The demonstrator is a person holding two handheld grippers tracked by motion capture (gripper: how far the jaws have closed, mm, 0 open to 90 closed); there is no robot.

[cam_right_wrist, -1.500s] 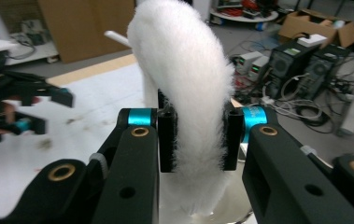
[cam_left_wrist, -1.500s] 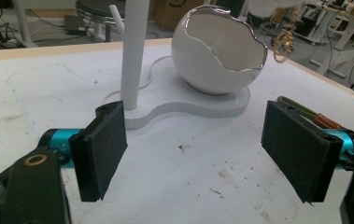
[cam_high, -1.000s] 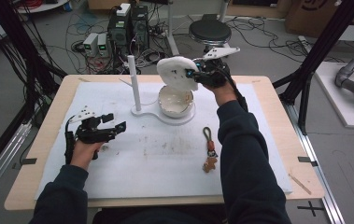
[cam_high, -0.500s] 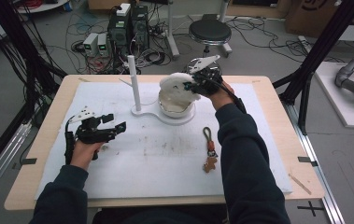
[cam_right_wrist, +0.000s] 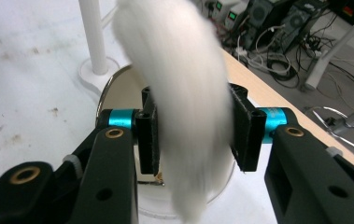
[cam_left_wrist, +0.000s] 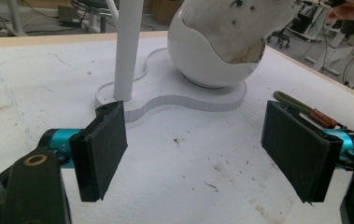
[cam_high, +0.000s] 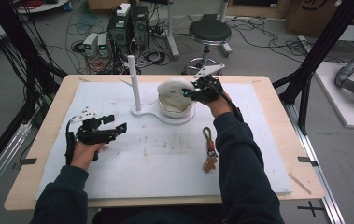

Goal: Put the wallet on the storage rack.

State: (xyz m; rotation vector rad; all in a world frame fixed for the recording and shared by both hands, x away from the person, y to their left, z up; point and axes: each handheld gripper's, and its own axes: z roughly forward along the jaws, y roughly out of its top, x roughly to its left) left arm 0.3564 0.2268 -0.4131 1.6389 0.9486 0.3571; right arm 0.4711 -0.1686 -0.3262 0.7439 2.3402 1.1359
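White mat (cam_high: pixel 165 154) on the table (cam_high: pixel 277 112), seen from above: at its far middle stands the white stand (cam_high: pixel 139 111) with its upright post (cam_high: pixel 134 84) and egg-shaped bowl (cam_high: pixel 174 109), and the white egg-shaped lid (cam_high: pixel 172 88) sits tilted on the bowl's rim, directly in front of my right gripper (cam_high: pixel 189 92), which reaches it from the right. My left gripper (cam_high: pixel 116 125) rests well apart from it, over the near left of the mat, jaws spread wide with nothing between them. A keychain (cam_high: pixel 208 151) lies on the mat beside my right sleeve. The left gripper view adds the lid's (cam_left_wrist: pixel 240 23) speckled shell and broken lower edge overhanging the bowl (cam_left_wrist: pixel 207 65). The right gripper view shows the lid (cam_right_wrist: pixel 184 102), blurred, between my two pads (cam_right_wrist: pixel 149 130); the jaws have just been opening and stand partly apart, and whether the pads touch the lid I cannot tell.
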